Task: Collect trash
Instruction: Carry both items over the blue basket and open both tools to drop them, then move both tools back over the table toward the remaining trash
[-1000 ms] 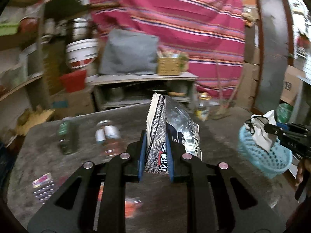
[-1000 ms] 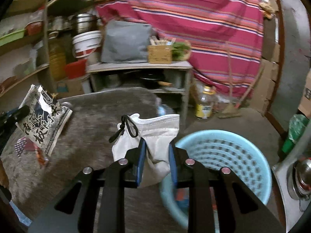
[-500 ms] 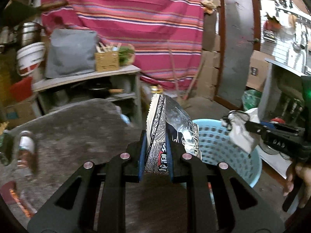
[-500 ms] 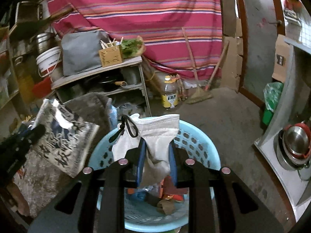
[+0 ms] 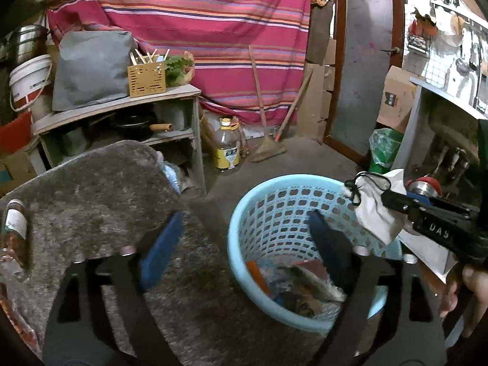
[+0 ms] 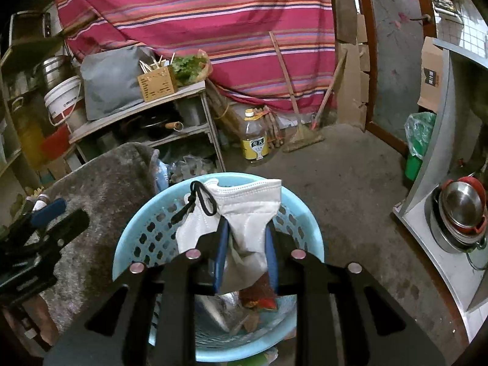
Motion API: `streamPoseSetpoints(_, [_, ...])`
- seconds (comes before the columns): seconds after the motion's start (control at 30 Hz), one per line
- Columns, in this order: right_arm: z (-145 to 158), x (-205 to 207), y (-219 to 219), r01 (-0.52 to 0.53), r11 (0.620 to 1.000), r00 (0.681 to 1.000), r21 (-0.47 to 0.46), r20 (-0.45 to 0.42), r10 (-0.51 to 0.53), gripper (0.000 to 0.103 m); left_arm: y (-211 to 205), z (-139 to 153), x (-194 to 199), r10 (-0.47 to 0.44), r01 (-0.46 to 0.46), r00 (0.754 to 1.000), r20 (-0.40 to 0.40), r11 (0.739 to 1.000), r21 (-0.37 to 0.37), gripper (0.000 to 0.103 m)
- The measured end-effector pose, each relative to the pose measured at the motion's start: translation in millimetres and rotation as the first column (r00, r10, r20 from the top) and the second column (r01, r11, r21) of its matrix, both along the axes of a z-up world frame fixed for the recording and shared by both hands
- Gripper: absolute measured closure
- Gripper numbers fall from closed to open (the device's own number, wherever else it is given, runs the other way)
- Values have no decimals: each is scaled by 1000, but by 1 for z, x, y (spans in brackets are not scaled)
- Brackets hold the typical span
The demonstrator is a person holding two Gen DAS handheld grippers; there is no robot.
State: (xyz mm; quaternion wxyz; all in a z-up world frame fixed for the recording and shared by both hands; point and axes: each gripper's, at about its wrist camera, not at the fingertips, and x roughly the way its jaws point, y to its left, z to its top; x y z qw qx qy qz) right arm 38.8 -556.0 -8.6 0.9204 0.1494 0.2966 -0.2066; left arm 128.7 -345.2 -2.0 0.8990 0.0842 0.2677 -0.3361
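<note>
Face mask (image 6: 244,210), white with black ear loops: pinched between the blue pads of the right gripper (image 6: 245,256), hanging over the light-blue perforated basket (image 6: 308,222); same grip as half a second ago. In the left wrist view the mask (image 5: 376,210) sits at the basket's right rim (image 5: 235,231)

Snack bag, black-and-white print: half a second ago clamped in the left gripper (image 5: 244,241); now gone from it, and a printed wrapper (image 5: 317,280) lies among the trash inside the basket

Left gripper: fingers spread wide, nothing between them; left pad (image 5: 161,250) over the grey carpeted table (image 5: 100,189), right pad inside the basket

Basket contents: mixed wrappers, an orange stick-like item (image 5: 257,277), a red-brown packet (image 6: 259,292); finer detail blurred

Bottle (image 5: 13,231): lying at the left edge of the table

Floor items: yellow-labelled oil jug (image 6: 255,137) and broom (image 6: 302,122), against the striped red cloth (image 6: 195,15) at the back

Right side: steel pots (image 6: 460,216) stacked on a low shelf
</note>
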Motion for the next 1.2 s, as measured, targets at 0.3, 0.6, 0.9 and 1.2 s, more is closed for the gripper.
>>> streamPoseSetpoints(0.3, [-5, 10, 10, 3, 1000, 1000, -20, -21, -4, 79, 45, 13, -2, 85, -84, 996, 20, 996, -32, 5])
streamPoseSetpoints(0.6, [-15, 33, 22, 22, 998, 998, -52, -52, -25, 79, 113, 32, 2, 227, -223, 972, 61, 973, -65, 5])
streamPoseSetpoints(0.9, [-26, 55, 40, 55, 996, 990, -69, -125, -63, 25, 170, 44, 1, 333, -326, 939, 91, 942, -83, 5])
streamPoseSetpoints(1.2, [-6, 59, 75, 61, 991, 994, -120, -87, -72, 9, 230, 43, 8, 438, -432, 894, 98, 899, -79, 5])
